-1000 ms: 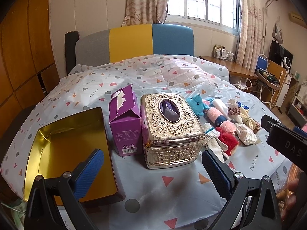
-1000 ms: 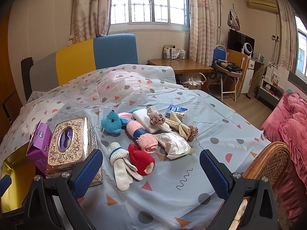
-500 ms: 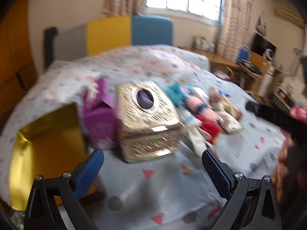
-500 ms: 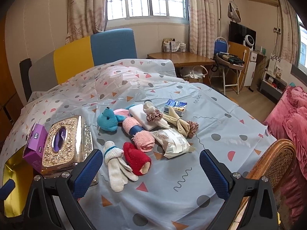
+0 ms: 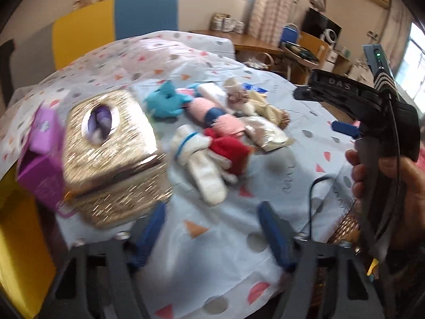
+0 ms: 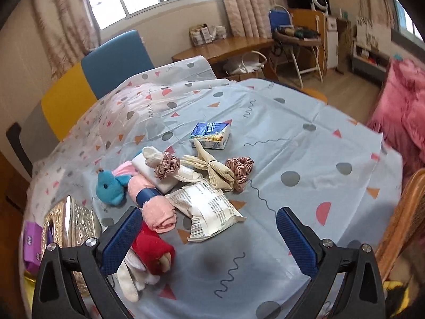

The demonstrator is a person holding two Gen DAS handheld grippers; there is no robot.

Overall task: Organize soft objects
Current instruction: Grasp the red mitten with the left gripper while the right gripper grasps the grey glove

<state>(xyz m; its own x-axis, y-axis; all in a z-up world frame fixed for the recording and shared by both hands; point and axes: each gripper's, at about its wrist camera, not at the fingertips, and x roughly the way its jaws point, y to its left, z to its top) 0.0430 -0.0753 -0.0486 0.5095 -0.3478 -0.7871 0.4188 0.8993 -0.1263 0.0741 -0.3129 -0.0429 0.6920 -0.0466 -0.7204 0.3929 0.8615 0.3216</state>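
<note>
The soft toys and socks (image 6: pixel 156 207) are lying heaped mid-worktop (image 6: pixel 305 146), beside the gold box (image 5: pixel 111 156). We are bringing the right tool (image 6: pixel 207 236) in spread and empty; the left tool (image 5: pixel 212 231), empty, has just been narrowing. We should take one piece at a time.

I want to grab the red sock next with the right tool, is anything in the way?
Nothing visible blocks it. The red sock lies on the tablecloth just ahead of the open right tool, beside its left finger, partly overlapping the white sock.
</note>
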